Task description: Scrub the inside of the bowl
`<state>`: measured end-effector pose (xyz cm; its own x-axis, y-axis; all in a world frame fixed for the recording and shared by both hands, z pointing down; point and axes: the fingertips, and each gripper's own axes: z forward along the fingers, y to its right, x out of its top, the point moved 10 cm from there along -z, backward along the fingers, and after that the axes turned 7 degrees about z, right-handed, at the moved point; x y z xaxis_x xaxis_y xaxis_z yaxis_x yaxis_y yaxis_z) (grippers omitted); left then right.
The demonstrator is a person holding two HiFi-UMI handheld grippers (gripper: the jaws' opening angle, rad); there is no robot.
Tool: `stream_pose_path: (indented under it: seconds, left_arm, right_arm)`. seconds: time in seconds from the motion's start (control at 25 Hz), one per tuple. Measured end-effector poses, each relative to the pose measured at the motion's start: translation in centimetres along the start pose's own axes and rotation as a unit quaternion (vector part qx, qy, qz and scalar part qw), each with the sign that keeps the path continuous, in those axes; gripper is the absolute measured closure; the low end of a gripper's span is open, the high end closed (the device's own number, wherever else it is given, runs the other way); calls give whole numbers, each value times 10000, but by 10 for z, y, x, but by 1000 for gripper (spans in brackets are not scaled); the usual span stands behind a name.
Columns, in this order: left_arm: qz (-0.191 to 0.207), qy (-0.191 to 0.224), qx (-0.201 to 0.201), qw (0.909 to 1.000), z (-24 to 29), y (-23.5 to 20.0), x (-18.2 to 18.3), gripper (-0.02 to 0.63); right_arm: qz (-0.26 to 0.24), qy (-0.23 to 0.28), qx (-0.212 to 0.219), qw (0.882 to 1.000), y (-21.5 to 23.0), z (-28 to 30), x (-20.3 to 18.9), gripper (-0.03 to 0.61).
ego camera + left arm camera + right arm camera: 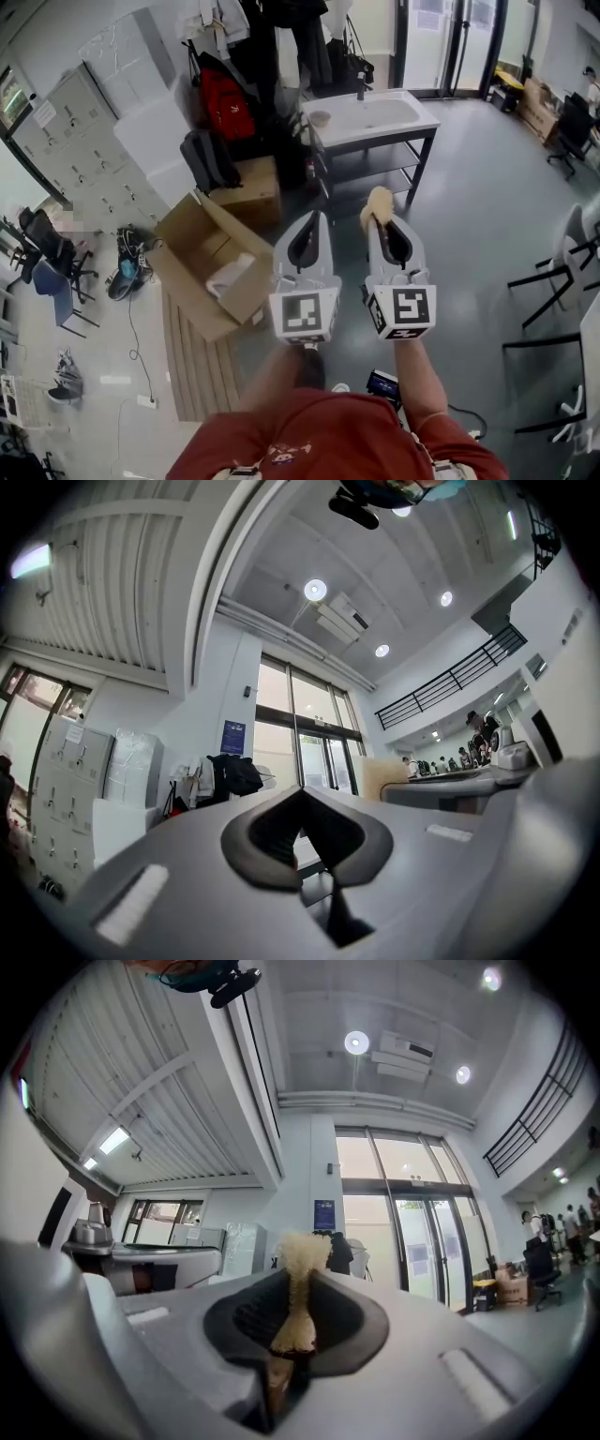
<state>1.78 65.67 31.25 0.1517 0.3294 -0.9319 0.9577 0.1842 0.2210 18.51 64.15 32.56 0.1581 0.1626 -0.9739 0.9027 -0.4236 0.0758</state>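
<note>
I hold both grippers up in front of me, pointing away across the room. My left gripper (316, 218) (302, 797) is shut with nothing between its jaws. My right gripper (382, 221) (300, 1279) is shut on a pale yellow sponge (378, 203) (302, 1252), which sticks out past the jaw tips. Far ahead stands a white sink table (412, 122), and a small beige bowl (320, 118) sits on its left end. Both grippers are well short of it.
An open cardboard box (187, 246) lies on the floor at my left, with a second box (253, 187) beyond it. A red backpack (228, 103) and a black one (208, 159) hang near grey lockers (75, 150). Black chairs (562, 262) stand at the right.
</note>
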Motion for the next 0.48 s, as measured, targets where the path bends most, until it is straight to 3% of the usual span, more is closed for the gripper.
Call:
stream_pose_path:
  seconds: [0.48]
  left_arm:
    - [-54, -113, -113, 9999, 92, -57, -54, 607]
  right_arm:
    - [-79, -43, -30, 10000, 5, 111, -25, 526]
